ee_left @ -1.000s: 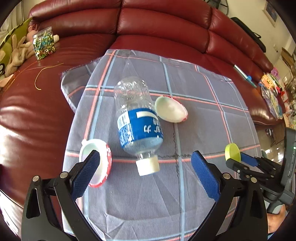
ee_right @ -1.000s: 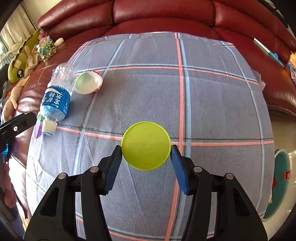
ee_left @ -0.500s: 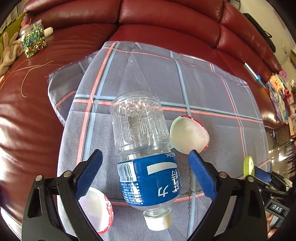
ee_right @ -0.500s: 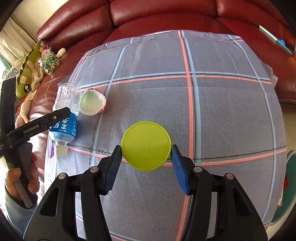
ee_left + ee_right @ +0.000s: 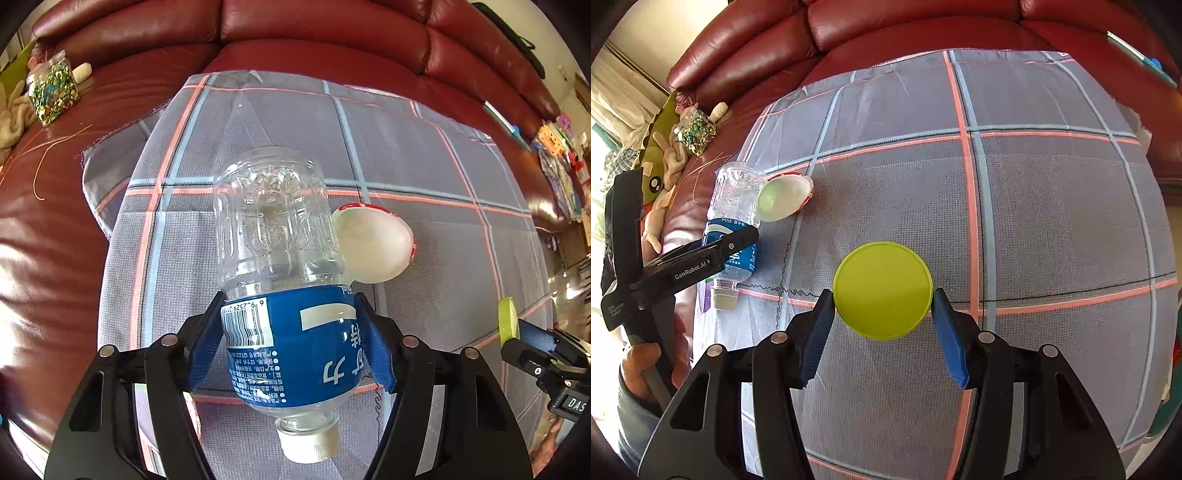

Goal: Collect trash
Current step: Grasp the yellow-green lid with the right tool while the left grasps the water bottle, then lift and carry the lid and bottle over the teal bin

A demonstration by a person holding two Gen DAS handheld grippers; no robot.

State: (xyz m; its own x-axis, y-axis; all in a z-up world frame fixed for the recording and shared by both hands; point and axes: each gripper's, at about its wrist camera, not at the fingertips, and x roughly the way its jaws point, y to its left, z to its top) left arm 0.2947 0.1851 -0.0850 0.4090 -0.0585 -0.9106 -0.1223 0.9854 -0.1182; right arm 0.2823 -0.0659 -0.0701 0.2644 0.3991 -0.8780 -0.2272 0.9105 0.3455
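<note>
A clear plastic bottle point(image 5: 273, 229) with a blue label and white cap lies on the plaid cloth point(image 5: 406, 147), cap toward me. My left gripper point(image 5: 288, 301) is closing on it, and both blue pads touch the label. A white cup half point(image 5: 373, 243) with a red rim rests against the bottle's right side. A second one is mostly hidden behind my left finger. My right gripper point(image 5: 882, 295) is shut on a flat yellow-green lid point(image 5: 882, 290), held above the cloth. The right wrist view shows the bottle point(image 5: 733, 195) and the left gripper point(image 5: 738, 240) at the left.
The cloth covers a red leather sofa point(image 5: 332, 33). A jar of glittery bits point(image 5: 51, 88) and plush toys point(image 5: 661, 162) sit at the far left. Colourful clutter point(image 5: 557, 155) lies at the sofa's right end. A person's hand point(image 5: 639, 365) holds the left gripper's handle.
My left gripper came down and forward over the bottle and its jaws narrowed from wide apart onto the label. The right gripper kept the lid and tilted a little.
</note>
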